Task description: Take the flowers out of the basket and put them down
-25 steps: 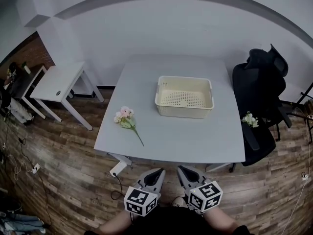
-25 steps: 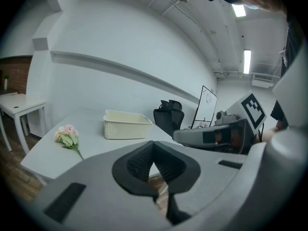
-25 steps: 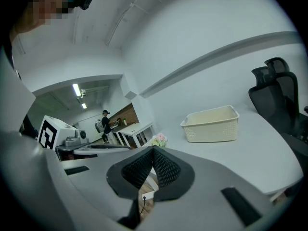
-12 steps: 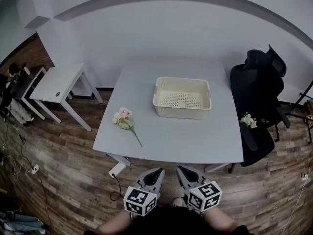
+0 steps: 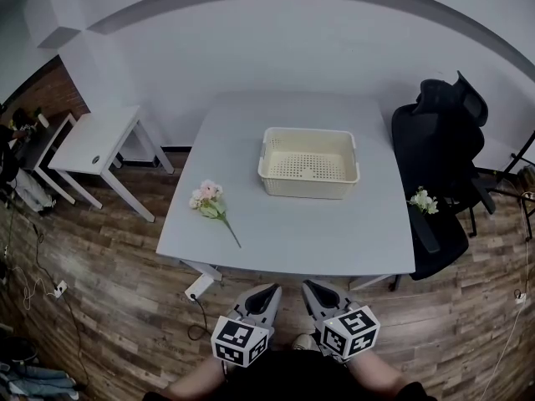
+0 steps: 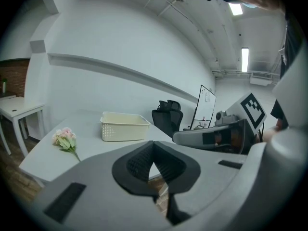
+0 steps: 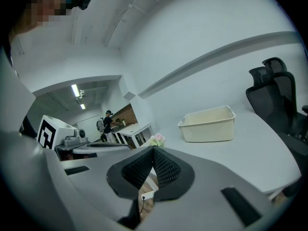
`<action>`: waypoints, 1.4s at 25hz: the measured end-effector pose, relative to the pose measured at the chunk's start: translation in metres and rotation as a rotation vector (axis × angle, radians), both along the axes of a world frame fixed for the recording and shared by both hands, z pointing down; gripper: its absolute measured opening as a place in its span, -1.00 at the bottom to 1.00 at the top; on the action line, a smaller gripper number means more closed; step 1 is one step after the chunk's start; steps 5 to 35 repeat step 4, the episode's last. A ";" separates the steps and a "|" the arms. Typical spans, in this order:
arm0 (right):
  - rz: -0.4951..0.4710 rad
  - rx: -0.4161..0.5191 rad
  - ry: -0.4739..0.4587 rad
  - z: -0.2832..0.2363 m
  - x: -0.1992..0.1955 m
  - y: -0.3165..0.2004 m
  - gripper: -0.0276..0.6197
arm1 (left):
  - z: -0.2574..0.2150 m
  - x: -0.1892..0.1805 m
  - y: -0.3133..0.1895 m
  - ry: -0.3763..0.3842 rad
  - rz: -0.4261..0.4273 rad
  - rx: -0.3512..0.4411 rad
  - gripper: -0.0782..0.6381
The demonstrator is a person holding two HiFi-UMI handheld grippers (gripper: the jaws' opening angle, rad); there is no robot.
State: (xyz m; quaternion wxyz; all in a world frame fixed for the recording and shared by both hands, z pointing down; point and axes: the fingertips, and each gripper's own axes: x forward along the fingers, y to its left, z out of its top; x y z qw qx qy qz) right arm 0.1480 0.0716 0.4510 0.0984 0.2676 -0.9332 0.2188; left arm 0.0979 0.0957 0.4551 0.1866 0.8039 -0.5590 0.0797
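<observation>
A cream plastic basket [image 5: 308, 163] stands on the grey table [image 5: 292, 232], and it looks empty. A pink flower [image 5: 207, 200] with a green stem lies on the table's left part, outside the basket. A white flower [image 5: 424, 200] rests on the black chair to the right. My left gripper [image 5: 269, 291] and right gripper [image 5: 308, 289] are held close to my body, in front of the table's near edge, both shut with nothing in them. The basket [image 6: 124, 126] and pink flower [image 6: 65, 138] show in the left gripper view; the right gripper view shows the basket [image 7: 209, 124] too.
A black office chair [image 5: 443, 165] stands at the table's right side. A small white side table [image 5: 96, 144] stands to the left. A white power strip [image 5: 201, 287] with a cable lies on the wood floor under the table's near left corner. A person stands far off in the right gripper view.
The whole scene has slid slightly left and up in the head view as the head camera moved. The grippers stay in the same place, shut.
</observation>
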 end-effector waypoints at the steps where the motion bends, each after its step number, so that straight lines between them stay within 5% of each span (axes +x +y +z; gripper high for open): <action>1: 0.000 0.001 0.000 0.000 0.000 0.000 -0.85 | 0.000 0.000 0.000 0.000 0.000 0.000 -0.76; 35: -0.002 0.003 0.002 -0.001 0.000 0.000 -0.85 | -0.001 0.001 0.000 0.000 0.001 -0.001 -0.76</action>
